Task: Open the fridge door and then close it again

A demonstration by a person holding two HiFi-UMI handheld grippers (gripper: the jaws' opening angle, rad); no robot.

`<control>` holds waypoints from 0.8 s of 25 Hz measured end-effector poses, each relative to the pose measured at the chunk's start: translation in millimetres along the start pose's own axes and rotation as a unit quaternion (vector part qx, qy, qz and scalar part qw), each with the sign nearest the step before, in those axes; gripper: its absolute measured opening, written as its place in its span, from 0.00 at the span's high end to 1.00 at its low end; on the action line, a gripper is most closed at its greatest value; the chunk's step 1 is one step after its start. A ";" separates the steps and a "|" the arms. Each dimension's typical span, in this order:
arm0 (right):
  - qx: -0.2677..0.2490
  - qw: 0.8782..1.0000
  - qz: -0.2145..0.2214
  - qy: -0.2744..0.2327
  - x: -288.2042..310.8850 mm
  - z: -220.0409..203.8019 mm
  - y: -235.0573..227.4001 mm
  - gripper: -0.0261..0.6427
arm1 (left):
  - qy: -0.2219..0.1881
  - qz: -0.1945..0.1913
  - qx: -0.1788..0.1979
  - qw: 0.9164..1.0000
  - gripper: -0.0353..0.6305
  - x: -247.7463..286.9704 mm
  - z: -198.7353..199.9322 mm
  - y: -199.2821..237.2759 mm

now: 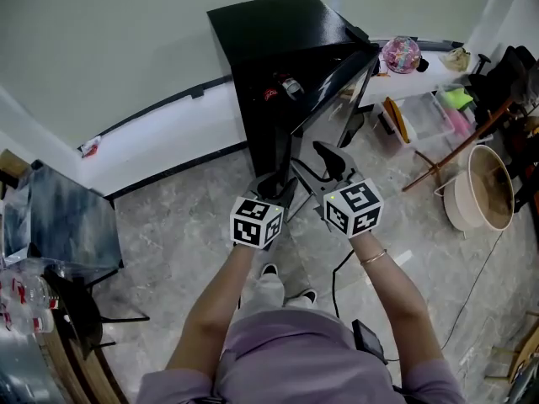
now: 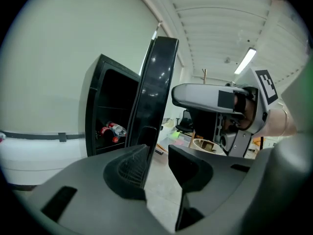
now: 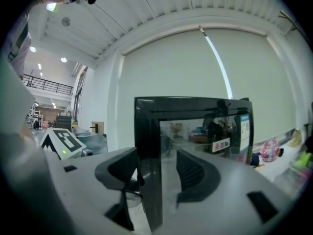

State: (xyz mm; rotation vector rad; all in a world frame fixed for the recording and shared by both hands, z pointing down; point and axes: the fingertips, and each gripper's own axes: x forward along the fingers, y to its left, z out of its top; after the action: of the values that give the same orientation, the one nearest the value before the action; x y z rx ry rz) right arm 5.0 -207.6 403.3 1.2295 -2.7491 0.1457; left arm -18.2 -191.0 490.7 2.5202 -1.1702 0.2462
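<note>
Head view: black fridge (image 1: pixel 269 40) stands on the floor (image 1: pixel 185 225) against the wall (image 1: pixel 126 49), its door (image 1: pixel 341 78) part open toward the person. Left tongs (image 1: pixel 282 194) and right tongs (image 1: pixel 330 160) are both near the door's free edge. Left gripper view: left tongs (image 2: pixel 157 153) apart, floor showing in the gap, door (image 2: pixel 156 82) edge just beside the left pad. Bottles (image 2: pixel 111 130) lie inside the fridge. Right gripper view: right tongs (image 3: pixel 156 173) apart, the door (image 3: pixel 205 131) edge standing between them.
</note>
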 end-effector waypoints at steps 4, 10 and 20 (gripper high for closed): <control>0.015 1.000 -0.023 0.005 0.0 -8.2 -15.3 0.58 | 0.006 0.021 -0.005 1.000 0.75 5.7 2.5 20.0; 0.031 0.998 -0.046 0.013 0.0 -20.0 -36.8 0.59 | 0.000 0.049 -0.021 0.999 0.75 12.2 11.8 57.1; 0.066 0.996 -0.058 0.015 10.8 -36.1 -49.8 0.60 | -0.006 0.080 -0.024 0.997 0.75 25.1 24.4 98.0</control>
State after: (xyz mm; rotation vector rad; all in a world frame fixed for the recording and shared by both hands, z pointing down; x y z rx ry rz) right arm 37.8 -243.6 442.5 1.4029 -2.6713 0.3354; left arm -76.8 -276.5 499.3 2.3924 -1.3671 0.2392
